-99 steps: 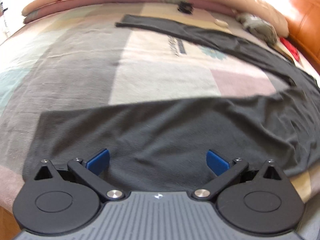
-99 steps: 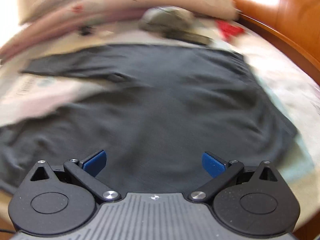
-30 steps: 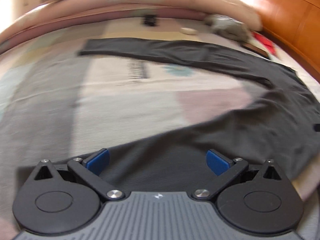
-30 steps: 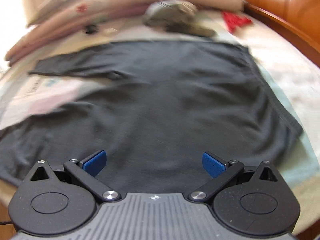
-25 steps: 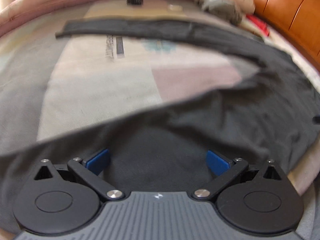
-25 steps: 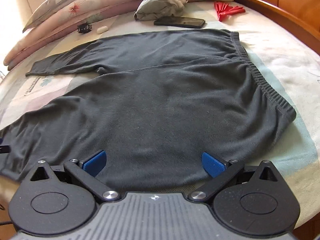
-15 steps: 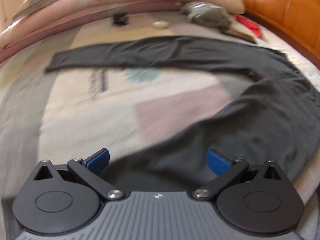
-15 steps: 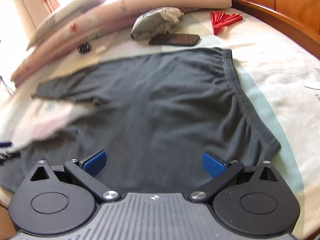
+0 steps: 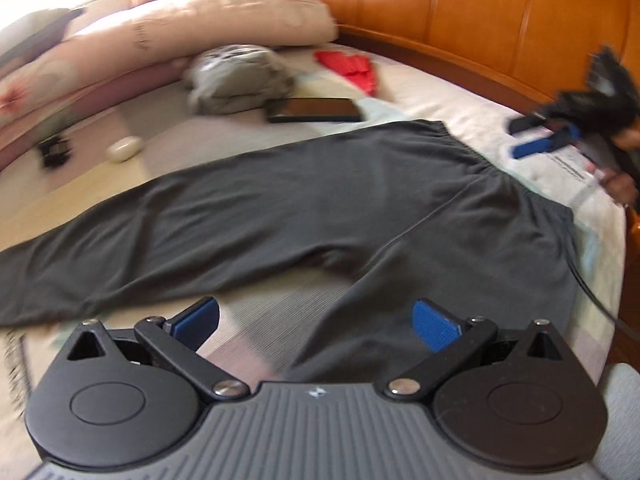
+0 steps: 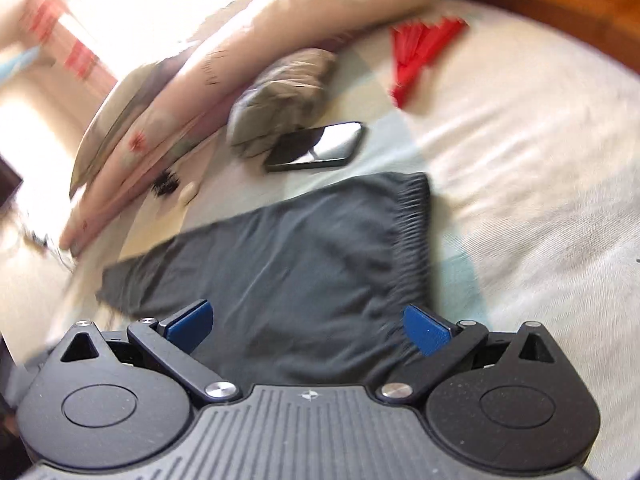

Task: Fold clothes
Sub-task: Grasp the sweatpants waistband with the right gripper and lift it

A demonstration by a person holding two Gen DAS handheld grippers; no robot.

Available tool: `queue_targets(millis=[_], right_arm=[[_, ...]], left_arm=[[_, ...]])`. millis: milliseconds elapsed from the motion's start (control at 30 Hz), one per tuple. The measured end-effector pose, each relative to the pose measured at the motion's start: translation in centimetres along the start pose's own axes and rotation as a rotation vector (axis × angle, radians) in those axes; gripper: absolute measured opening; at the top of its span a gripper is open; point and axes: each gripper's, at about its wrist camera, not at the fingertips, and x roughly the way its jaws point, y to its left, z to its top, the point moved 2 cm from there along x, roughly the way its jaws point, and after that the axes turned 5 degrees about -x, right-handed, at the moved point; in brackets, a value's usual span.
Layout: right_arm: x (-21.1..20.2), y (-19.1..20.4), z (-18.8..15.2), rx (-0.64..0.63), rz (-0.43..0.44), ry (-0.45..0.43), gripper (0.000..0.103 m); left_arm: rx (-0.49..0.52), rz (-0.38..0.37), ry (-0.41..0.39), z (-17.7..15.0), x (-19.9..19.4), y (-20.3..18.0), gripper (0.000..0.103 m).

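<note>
Dark grey trousers (image 9: 320, 208) lie spread flat on the bed, legs running left, elastic waistband (image 9: 460, 144) at the right. My left gripper (image 9: 316, 324) hovers open over the crotch and near leg, nothing between its blue pads. My right gripper (image 10: 306, 326) is open above the waist end of the trousers (image 10: 304, 264), near the ribbed waistband (image 10: 412, 224). The right gripper (image 9: 560, 136) also shows at the far right of the left wrist view, beyond the waistband, blurred.
A black phone (image 9: 316, 110), a grey bundled cloth (image 9: 236, 76) and a red fan (image 9: 352, 66) lie behind the trousers. Pillows (image 9: 168, 40) line the back; a wooden headboard (image 9: 500, 20) curves along the right. A small white object (image 9: 124, 149) and a black clip (image 9: 54, 152) lie left.
Both views have swung right toward the waistband. The right gripper has moved up and tilted over the waist end. Both grippers stay open; the trousers lie as before.
</note>
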Motion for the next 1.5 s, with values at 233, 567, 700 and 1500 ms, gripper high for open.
queue_targets(millis=[233,567,700,1500], right_arm=[[3.8,-5.6,2.6,0.127,0.123,0.051,0.103],[8.5,-4.0,4.3,0.076,0.235,0.047,0.103],[9.0,-4.6,5.1,0.082,0.267,0.052,0.103],[8.9,-8.6,5.2,0.103,0.387,-0.012,0.054]], left_arm=[[0.027,-0.019,0.011,1.0,2.6,-1.4,0.102],[0.035,-0.003,0.042,0.2,3.6,-1.9,0.102],[0.042,-0.007,0.033,0.3,3.7,-2.1,0.102],[0.070,-0.091,0.022,-0.3,3.8,-3.0,0.102]])
